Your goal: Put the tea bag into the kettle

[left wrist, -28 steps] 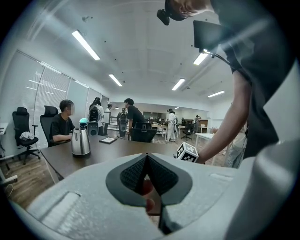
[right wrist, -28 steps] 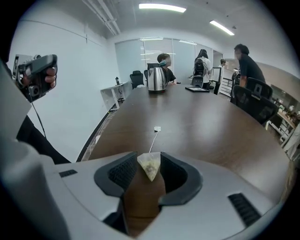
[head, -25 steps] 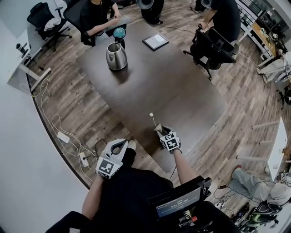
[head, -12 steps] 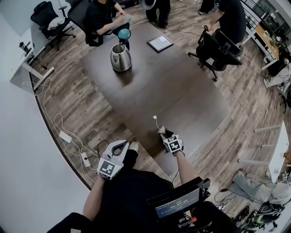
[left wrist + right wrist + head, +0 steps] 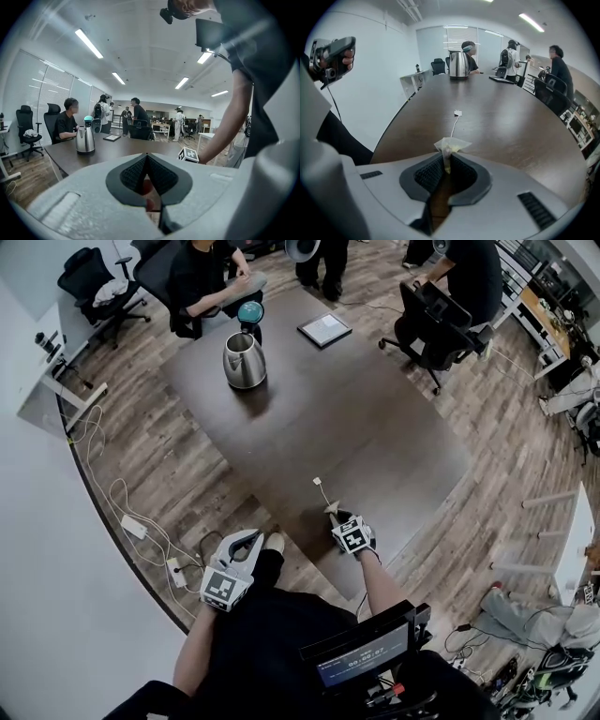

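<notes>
Tea bag [image 5: 451, 145] is pinched at the tips of my right claw [image 5: 446, 158], whose jaws have just been closing on it. Its string runs ahead of the claw to a paper tag [image 5: 458, 113] lying on the table [image 5: 511, 122]. The kettle [image 5: 459, 64] stands far beyond. My left claw [image 5: 146, 157] is closed, holding nothing.

The left tool [image 5: 249, 538] hung low at the near left, just off the edge of the worktop [image 5: 375, 427]. It pointed almost level toward the far side, its jaws together with nothing gripped. The left forearm [image 5: 191, 652] ran straight back to the body. The right tool [image 5: 335, 514] tipped steeply down over the worktop's near part. Its jaws had just been closing and pinched the tea bag [image 5: 451, 144] at their tips. The bare right forearm [image 5: 380, 585] reached forward from the torso.
</notes>
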{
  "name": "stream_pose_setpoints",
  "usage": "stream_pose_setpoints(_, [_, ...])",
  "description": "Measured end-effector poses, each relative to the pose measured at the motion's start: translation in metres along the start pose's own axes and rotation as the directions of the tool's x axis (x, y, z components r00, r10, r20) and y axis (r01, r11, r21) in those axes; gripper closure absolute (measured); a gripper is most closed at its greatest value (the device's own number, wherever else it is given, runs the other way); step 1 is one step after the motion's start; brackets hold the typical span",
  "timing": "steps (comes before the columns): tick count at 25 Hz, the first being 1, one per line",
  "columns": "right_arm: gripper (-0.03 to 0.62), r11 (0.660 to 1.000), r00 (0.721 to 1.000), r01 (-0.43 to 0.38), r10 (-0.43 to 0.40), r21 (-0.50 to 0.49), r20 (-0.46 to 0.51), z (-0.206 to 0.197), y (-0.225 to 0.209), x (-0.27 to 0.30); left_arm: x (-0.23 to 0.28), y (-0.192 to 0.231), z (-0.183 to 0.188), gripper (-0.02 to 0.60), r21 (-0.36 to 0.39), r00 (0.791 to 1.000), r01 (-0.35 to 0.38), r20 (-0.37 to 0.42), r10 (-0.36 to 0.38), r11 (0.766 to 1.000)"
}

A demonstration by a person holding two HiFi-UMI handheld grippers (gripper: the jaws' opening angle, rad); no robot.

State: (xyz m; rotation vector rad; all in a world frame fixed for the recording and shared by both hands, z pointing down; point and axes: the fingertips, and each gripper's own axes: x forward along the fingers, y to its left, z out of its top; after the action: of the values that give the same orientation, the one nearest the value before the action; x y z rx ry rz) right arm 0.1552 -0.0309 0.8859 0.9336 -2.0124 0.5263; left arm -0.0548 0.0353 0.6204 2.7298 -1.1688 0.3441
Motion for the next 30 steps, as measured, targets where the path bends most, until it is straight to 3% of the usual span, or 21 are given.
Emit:
stream_pose_setpoints(5, [0.556, 1.000, 1.000, 0.017, -0.017, -0.005, -0.023, 0.001, 0.002, 0.005, 0.001, 0.005, 0.002, 0.592, -0.024, 1.000, -0.005, 0.009, 0.005, 1.000])
stream_pose_setpoints(14, [0.557, 0.999, 0.998, 0.045, -0.046, 0.016, 0.031, 0.007, 0.005, -0.004, -0.004, 0.005, -0.003, 0.592, -0.032, 1.000, 0.017, 0.022, -0.016, 0.999])
stream_pose_setpoints(18, [0.558, 0.998, 0.993, 0.048, -0.052, 0.041, 0.107, 0.028, -0.005, -0.018, 0.011, 0.003, 0.001, 0.592, -0.020, 0.999, 0.043, 0.027, -0.042, 0.999])
stream_pose_setpoints(30, [0.559, 0.991, 0.939, 0.081, -0.111, 0.102, 0.326, 0.068, -0.011, -0.081, 0.031, -0.017, 0.013, 0.592, 0.027, 0.993, 0.119, 0.026, -0.119, 0.993])
